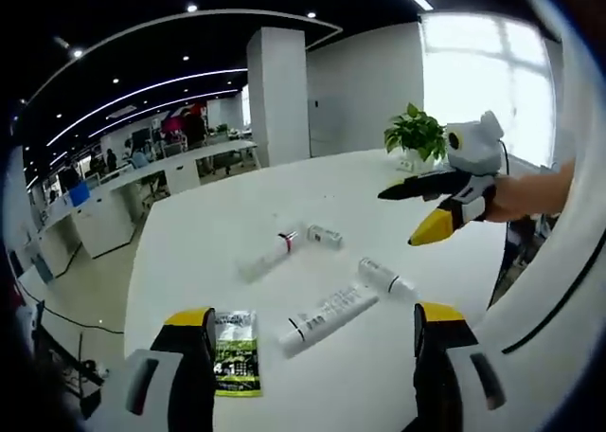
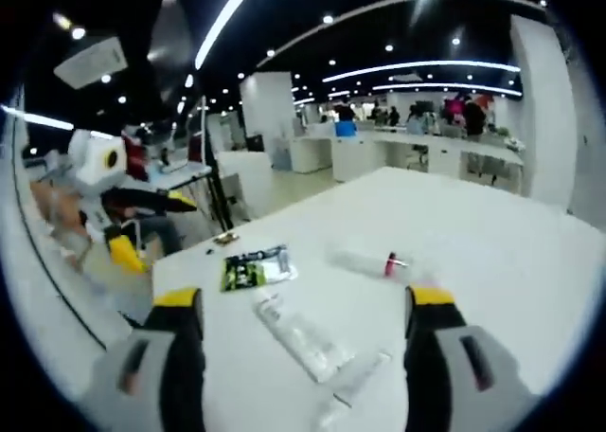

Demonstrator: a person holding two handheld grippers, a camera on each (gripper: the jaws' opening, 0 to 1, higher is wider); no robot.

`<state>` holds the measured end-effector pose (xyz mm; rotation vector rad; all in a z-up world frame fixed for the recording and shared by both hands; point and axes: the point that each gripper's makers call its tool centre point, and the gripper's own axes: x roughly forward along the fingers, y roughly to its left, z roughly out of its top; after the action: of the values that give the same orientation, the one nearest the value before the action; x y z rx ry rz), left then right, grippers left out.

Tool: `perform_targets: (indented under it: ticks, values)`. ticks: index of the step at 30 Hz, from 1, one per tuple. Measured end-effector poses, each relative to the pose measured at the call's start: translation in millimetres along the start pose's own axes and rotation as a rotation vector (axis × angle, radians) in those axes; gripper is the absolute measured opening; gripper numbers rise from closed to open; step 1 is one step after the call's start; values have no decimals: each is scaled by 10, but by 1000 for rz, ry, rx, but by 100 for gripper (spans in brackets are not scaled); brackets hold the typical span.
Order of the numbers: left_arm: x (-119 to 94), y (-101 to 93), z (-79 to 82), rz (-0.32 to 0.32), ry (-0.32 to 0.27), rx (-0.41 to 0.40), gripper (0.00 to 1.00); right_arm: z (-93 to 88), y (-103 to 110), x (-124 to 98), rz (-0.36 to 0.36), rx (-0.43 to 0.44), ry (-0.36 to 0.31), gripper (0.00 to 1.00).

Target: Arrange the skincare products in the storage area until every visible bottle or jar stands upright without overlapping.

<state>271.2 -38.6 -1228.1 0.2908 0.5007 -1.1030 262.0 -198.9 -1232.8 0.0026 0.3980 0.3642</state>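
Several skincare items lie flat on the white table [image 1: 189, 233]. In the left gripper view, a long white tube with a black cap [image 1: 327, 318] sits beyond my open left gripper [image 1: 312, 330]. A green sachet [image 1: 235, 351] lies by its left jaw. Farther off are a short white tube [image 1: 386, 277], a clear bottle with a red cap [image 1: 270, 254] and a small pale container [image 1: 324, 235]. My right gripper [image 1: 431, 209] hovers at the right, held by a hand. In the blurred right gripper view, the open right gripper [image 2: 305, 309] faces the sachet [image 2: 254, 266], long tube [image 2: 298, 337] and red-capped bottle [image 2: 369, 261].
A potted green plant [image 1: 417, 134] stands at the table's far edge. A white pillar [image 1: 277, 91] and office desks [image 1: 142, 181] lie beyond the table. The left gripper [image 2: 123, 209] appears off the table's edge in the right gripper view, with a small dark object [image 2: 225, 237] near that edge.
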Motion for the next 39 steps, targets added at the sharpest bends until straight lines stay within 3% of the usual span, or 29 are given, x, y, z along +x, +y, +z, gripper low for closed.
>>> perform_targets:
  ticks: [6,9,13,21,26,32,39]
  values:
    - [-35,-8,-14,-3,-3,-11,87,-291,37,333,120,-28,140,81]
    - [-58,8,-21,-3,-2,-15,87,-624,118,521,198,-87,262,76]
    - [-88,35,-19,-2,8,-9,87,-890,183,676,267,-138,357,75]
    - [-173,87,-38,4,21,-4,86,-997,153,887,322,-196,414,61]
    - [-213,122,-64,8,37,-9,86,-1211,136,931,381,-222,518,56]
    - [-243,164,-53,20,37,-25,85,-1240,152,1011,393,-255,520,46]
    - [-265,184,-30,38,27,-35,84,-1434,135,1032,382,-334,606,41]
